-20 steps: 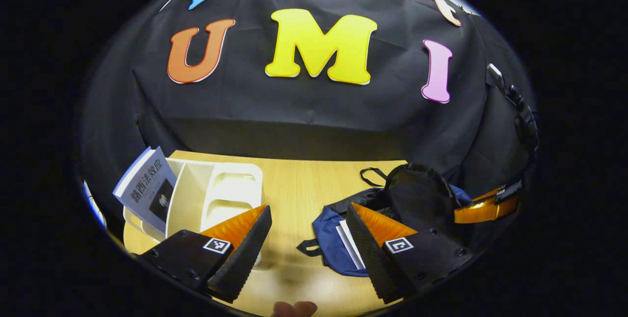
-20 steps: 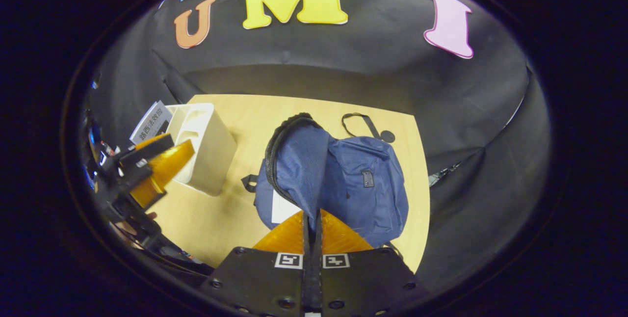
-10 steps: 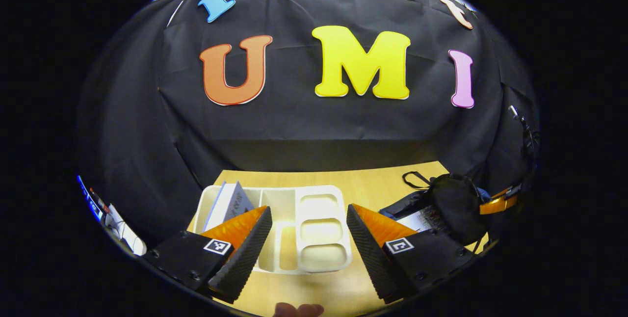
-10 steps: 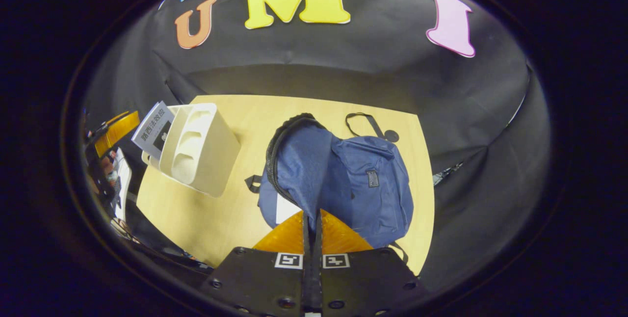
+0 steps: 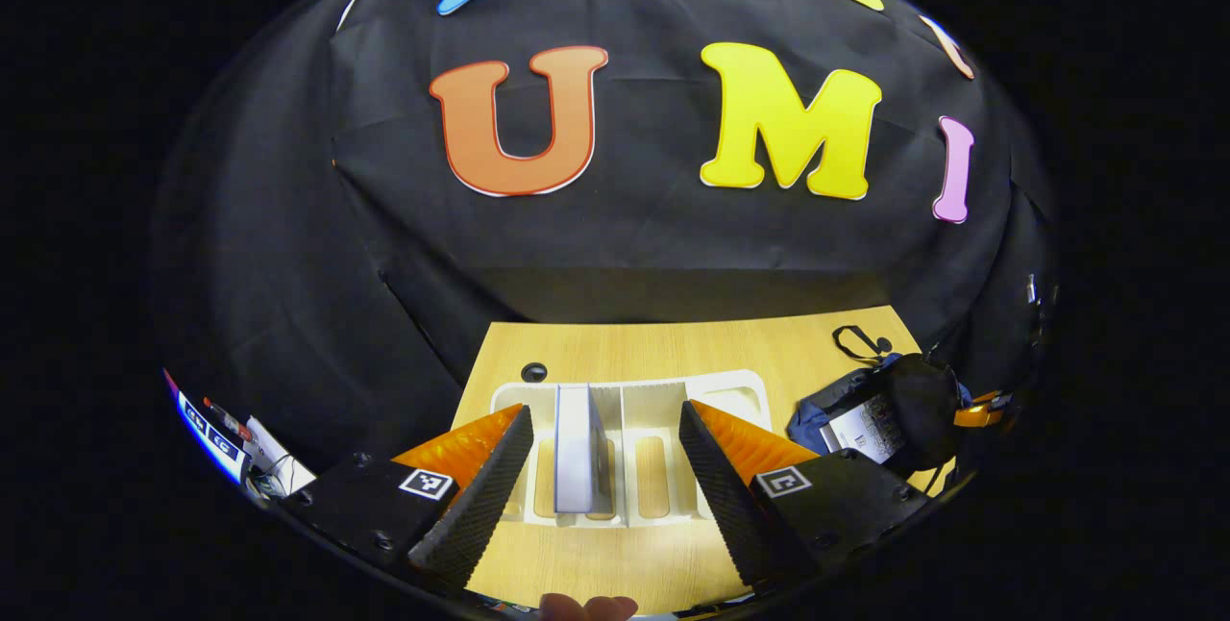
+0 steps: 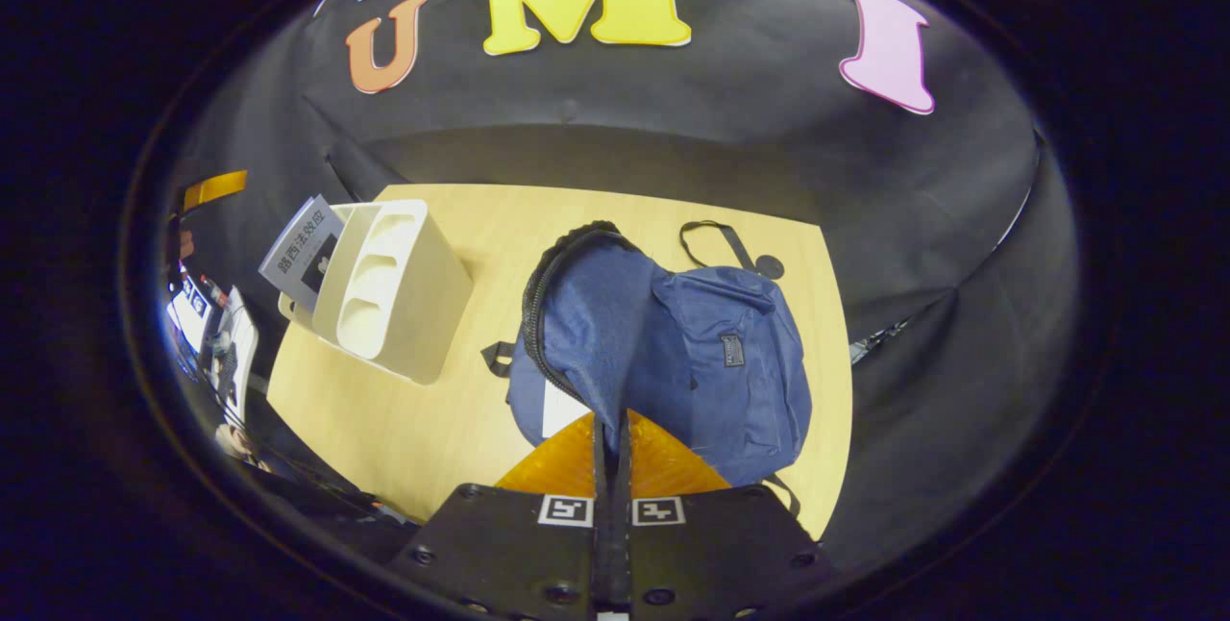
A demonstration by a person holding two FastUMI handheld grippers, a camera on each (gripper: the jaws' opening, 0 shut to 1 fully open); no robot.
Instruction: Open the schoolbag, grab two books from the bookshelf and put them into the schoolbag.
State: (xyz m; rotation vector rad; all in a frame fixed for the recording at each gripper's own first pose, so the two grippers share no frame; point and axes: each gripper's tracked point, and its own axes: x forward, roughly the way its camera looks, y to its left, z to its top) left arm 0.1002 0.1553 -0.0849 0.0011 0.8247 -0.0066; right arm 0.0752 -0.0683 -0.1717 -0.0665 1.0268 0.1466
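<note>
On the desk (image 6: 413, 429): white bookshelf (image 5: 629, 453) holding one upright book (image 5: 575, 453), fronted by the left hand-held gripper (image 5: 605, 467), fingers spread. Blue schoolbag (image 6: 692, 361), unzipped, flap pinched in the right hand-held gripper (image 6: 611, 438), fingers pressed together.

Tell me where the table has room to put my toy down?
The widest bare strip of table lies between the white bookshelf and the blue schoolbag. More bare wood runs behind both, along the black cloth. It is crowded where the right claw holds up the bag's flap.
</note>
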